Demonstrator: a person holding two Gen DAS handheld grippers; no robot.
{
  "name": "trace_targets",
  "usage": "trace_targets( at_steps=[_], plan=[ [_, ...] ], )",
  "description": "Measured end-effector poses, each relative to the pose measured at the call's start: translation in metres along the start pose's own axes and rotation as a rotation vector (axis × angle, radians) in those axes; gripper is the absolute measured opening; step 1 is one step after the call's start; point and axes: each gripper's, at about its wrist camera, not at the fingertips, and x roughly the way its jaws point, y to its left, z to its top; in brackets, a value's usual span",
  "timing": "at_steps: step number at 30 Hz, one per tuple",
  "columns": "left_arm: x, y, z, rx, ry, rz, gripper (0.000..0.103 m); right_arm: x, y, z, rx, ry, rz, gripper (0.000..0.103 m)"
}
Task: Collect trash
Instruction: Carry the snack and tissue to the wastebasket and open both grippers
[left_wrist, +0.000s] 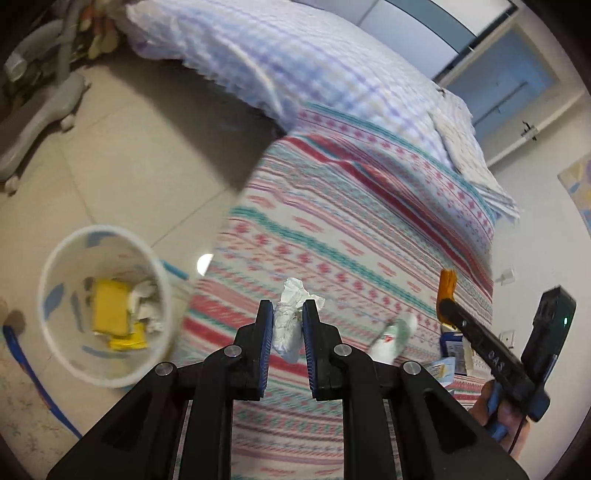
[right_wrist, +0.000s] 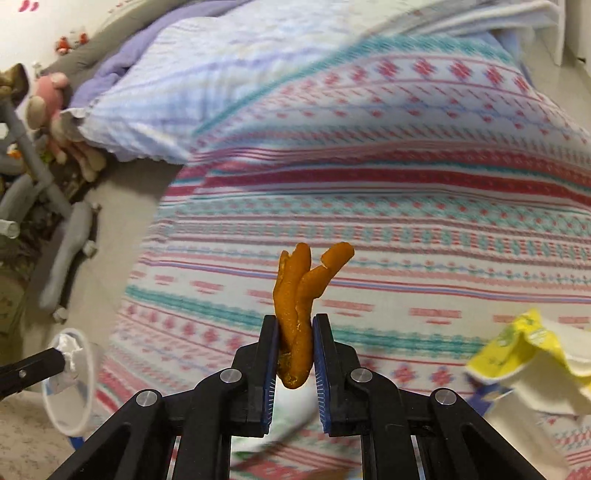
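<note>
My left gripper is shut on a crumpled white paper wad, held above the patterned bed near its edge. The white trash bin stands on the floor to the lower left, with yellow wrappers and paper inside. My right gripper is shut on an orange peel above the bed; it also shows in the left wrist view at the right. The bin and the left gripper's wad show at the lower left of the right wrist view.
A yellow and white wrapper lies on the bed at the right. A white-green wrapper and a blue packet lie on the bed. A checked quilt covers the far bed. A grey chair base and plush toys are on the floor.
</note>
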Motion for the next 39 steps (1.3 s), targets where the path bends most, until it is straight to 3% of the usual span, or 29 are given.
trace_targets(
  at_steps=[9, 13, 16, 23, 27, 30, 39],
  plan=[
    [-0.03, 0.103, 0.001, -0.141, -0.013, 0.071, 0.017, 0.021, 0.086, -0.027, -0.172, 0.049, 0.049, 0.016],
    [-0.035, 0.129, -0.001, -0.169, -0.014, 0.085, 0.017, 0.032, 0.122, -0.04, -0.217, 0.08, 0.107, 0.016],
    [-0.032, 0.134, -0.004, -0.151, 0.001, 0.118, 0.017, 0.04, 0.15, -0.05, -0.251, 0.1, 0.145, 0.017],
    [-0.014, 0.15, -0.011, -0.177, 0.086, 0.118, 0.02, 0.072, 0.197, -0.076, -0.31, 0.169, 0.172, 0.017],
    [-0.013, 0.158, -0.011, -0.195, 0.106, 0.14, 0.036, 0.086, 0.218, -0.082, -0.283, 0.194, 0.232, 0.017],
    [-0.015, 0.164, -0.011, -0.219, 0.104, 0.172, 0.047, 0.093, 0.236, -0.083, -0.283, 0.202, 0.262, 0.017],
    [-0.039, 0.167, -0.005, -0.29, 0.023, 0.147, 0.049, 0.118, 0.285, -0.084, -0.321, 0.222, 0.295, 0.019]
  ],
)
